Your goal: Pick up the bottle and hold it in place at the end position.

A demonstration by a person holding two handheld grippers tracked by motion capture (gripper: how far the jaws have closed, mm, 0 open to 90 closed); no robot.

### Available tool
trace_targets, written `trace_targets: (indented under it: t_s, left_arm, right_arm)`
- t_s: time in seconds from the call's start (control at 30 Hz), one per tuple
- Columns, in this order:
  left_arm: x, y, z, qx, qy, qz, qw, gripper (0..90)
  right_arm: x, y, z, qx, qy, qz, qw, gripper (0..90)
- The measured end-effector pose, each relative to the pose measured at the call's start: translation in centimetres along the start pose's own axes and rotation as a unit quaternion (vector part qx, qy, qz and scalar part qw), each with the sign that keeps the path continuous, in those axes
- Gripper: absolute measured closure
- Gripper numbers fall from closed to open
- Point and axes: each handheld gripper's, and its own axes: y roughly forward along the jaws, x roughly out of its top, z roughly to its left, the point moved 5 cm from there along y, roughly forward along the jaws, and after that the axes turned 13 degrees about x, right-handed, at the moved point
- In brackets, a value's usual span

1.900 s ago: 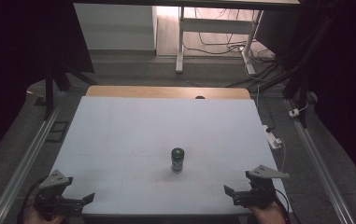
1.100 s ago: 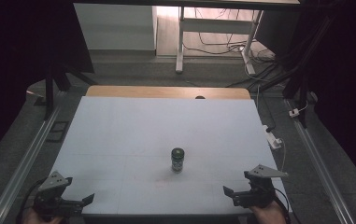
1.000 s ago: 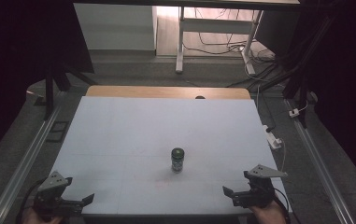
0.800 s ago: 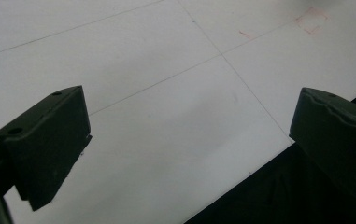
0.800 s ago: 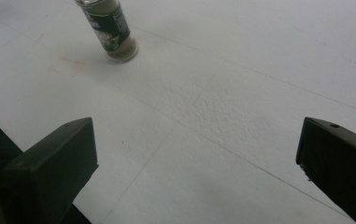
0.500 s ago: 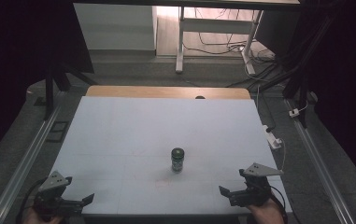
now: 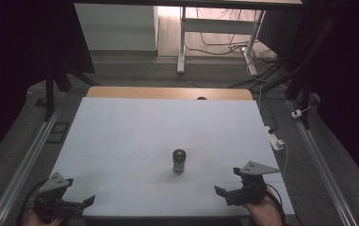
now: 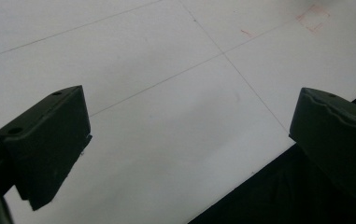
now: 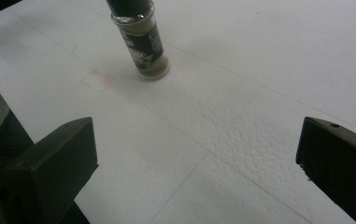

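Nothing was grasped yet: I had both the left gripper and right gripper spread wide at the near edge, the small dark-capped glass spice jar standing untouched mid-table, pickup remaining.

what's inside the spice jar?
The spice jar stands upright on the white table. Through the glass, a brownish powder shows near the base and above the label; the label covers the middle, and the dark cap hides the top.

Both grippers are showing black blocky jaws with small screw holes. The right gripper and left gripper are each carrying a grey three-cornered plate (cables trailing behind).
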Motion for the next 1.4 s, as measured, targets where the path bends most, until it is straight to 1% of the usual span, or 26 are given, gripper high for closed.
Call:
trace_targets:
  t_s: [0.2,0.37,0.53,0.63,0.77,0.9,1.1,1.2,1.3,1.33,1.37,1.4]
  left_arm:
    - [0.0,0.0,0.0,-0.001,-0.001,0.001,1.0,0.0]
    - [0.0,0.1,0.0,-0.003,-0.001,0.001,1.0,0.0]
    - [0.0,0.1,0.0,-0.003,-0.003,0.001,1.0,0.0]
    - [0.0,0.1,0.0,-0.004,-0.002,0.002,1.0,0.0]
    - [0.0,0.1,0.0,-0.005,-0.003,0.002,1.0,0.0]
    - [0.0,0.1,0.0,-0.006,-0.003,0.003,1.0,0.0]
    - [0.0,0.1,0.0,-0.007,-0.002,0.004,1.0,0.0]
    - [0.0,0.2,0.0,-0.007,-0.003,0.004,1.0,0.0]
    - [0.1,0.2,0.0,-0.008,-0.002,0.005,1.0,0.0]
    - [0.1,0.2,0.0,-0.009,-0.002,0.005,0.9999,0.0]
    - [0.1,0.2,0.0,-0.009,-0.002,0.005,0.9999,0.0]
    - [0.1,0.2,0.0,-0.009,-0.002,0.005,0.9999,0.0]
  right_arm:
    - [0.4,0.8,0.2,0.008,-0.015,0.006,0.9998,0.0]
    - [0.7,1.5,0.4,0.012,-0.02,0.012,0.9997,0.0]
    - [1.0,2.2,0.4,0.023,-0.018,0.012,0.9995,0.0]
    - [1.1,2.5,0.4,0.026,-0.019,0.014,0.9994,0.0]
    - [1.5,3.4,0.5,0.037,-0.023,0.012,0.999,0.0]
    - [1.7,4.0,0.6,0.046,-0.024,0.015,0.9985,0.0]
    - [2.1,4.8,0.5,0.049,-0.032,0.018,0.9981,0.0]
    - [2.2,5.1,0.6,0.054,-0.03,0.019,0.9979,0.0]
    - [2.6,5.9,0.7,0.061,-0.027,0.025,0.9974,0.0]
    - [2.6,5.9,0.7,0.061,-0.027,0.025,0.9974,0.0]
    - [2.7,6.3,0.8,0.064,-0.028,0.028,0.9972,0.0]
    - [2.7,6.3,0.8,0.064,-0.028,0.028,0.9972,0.0]
